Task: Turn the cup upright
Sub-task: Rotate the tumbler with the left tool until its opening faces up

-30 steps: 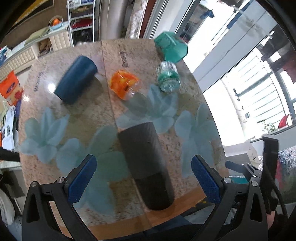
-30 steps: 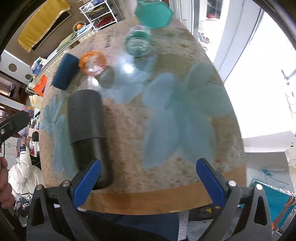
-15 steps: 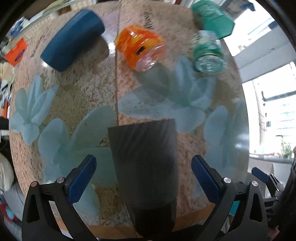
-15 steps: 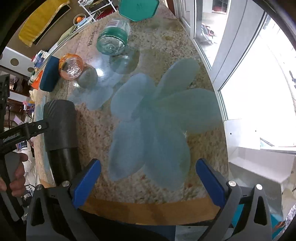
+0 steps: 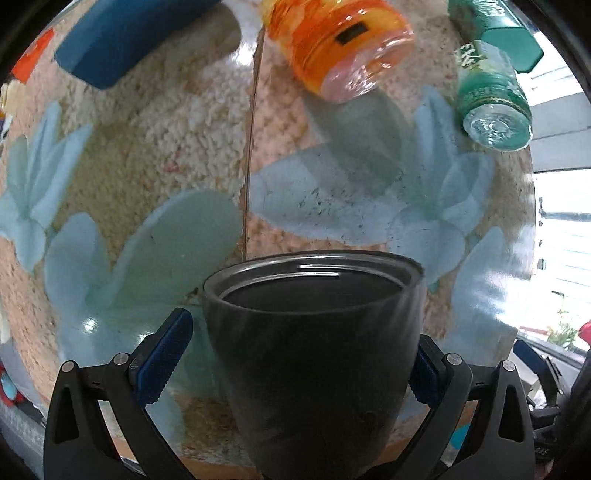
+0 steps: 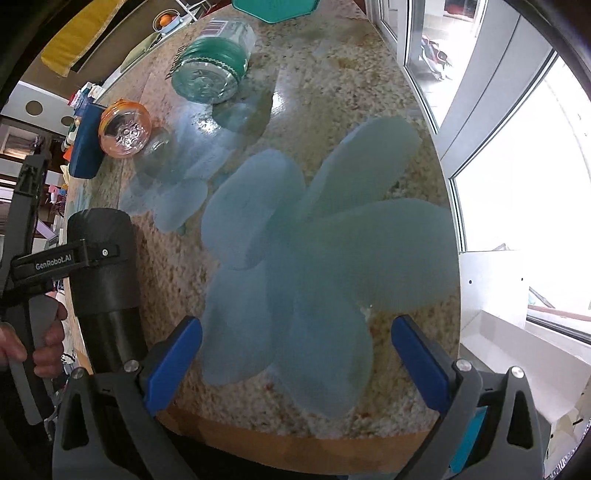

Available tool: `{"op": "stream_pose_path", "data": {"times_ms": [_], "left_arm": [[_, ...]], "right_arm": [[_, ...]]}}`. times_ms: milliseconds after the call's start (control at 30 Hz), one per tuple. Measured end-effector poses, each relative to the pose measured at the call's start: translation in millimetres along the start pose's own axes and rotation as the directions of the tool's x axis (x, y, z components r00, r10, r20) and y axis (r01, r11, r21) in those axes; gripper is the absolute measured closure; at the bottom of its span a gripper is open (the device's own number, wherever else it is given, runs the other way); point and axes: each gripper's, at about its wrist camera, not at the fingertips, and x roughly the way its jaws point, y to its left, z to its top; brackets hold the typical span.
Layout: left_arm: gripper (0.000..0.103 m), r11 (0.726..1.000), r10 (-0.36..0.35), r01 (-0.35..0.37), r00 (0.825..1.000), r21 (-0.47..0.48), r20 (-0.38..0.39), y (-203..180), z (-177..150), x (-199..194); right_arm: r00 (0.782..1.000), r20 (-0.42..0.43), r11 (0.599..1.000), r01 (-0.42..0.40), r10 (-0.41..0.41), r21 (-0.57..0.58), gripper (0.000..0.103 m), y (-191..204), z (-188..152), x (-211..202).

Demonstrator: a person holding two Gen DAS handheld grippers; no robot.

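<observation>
A black tumbler cup (image 5: 314,354) lies on its side on the flower-patterned stone table (image 5: 147,147), its open mouth facing away from my left camera. My left gripper (image 5: 291,362) straddles the cup's body, open; the left pad (image 5: 162,358) stands a little off the cup, the right pad is mostly hidden behind it. In the right wrist view the same cup (image 6: 103,273) lies at the left table edge with the left gripper's arm across it. My right gripper (image 6: 295,358) is open and empty above the table's near edge.
An orange plastic bottle (image 5: 332,44), a green-labelled clear bottle (image 5: 491,103), a dark blue cup (image 5: 133,40) and a teal lid (image 5: 495,22) lie farther back on the table. A window and a white ledge (image 6: 517,295) are to the right.
My left gripper has moved down and forward over the black cup, so its fingers now flank the cup's body. The right gripper has shifted right and closer to the table.
</observation>
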Motion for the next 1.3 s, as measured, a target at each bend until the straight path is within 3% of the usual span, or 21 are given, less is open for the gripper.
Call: {"op": "stream_pose_path", "data": {"times_ms": [100,233,433,767,933,1067,1300], "left_arm": [[0.005,1.000,-0.014,0.014,1.000,0.001,-0.010,4,-4,5],[0.021,0.999,-0.037,0.037,0.999,0.017,0.000,0,-4,-5],[0.022,0.998,-0.051,0.051,0.999,0.025,0.002,-2,-5,-8],[0.022,0.991,-0.129,0.125,0.986,0.040,0.104,3,-31,-70],[0.022,0.989,-0.137,0.120,0.967,0.091,0.213,0,-43,-110],[0.023,0.987,-0.135,0.100,0.940,0.123,0.313,0,-55,-139],[0.023,0.988,-0.071,0.001,0.892,0.155,0.447,-16,-50,-140]], "right_arm": [[1.000,-0.003,1.000,-0.003,0.003,0.007,0.000,-3,4,3],[1.000,-0.003,1.000,-0.012,0.012,0.025,0.000,-7,8,6],[1.000,0.015,1.000,-0.009,0.009,0.028,0.000,-4,6,3],[0.999,0.029,0.999,-0.018,0.017,0.043,0.000,7,-12,2],[0.999,0.045,0.999,-0.016,0.015,0.033,0.000,18,-18,-1],[0.998,0.059,1.000,-0.014,0.013,0.019,0.000,28,-20,-3],[0.996,0.085,1.000,-0.010,0.007,0.027,0.000,28,-25,-4]]}}
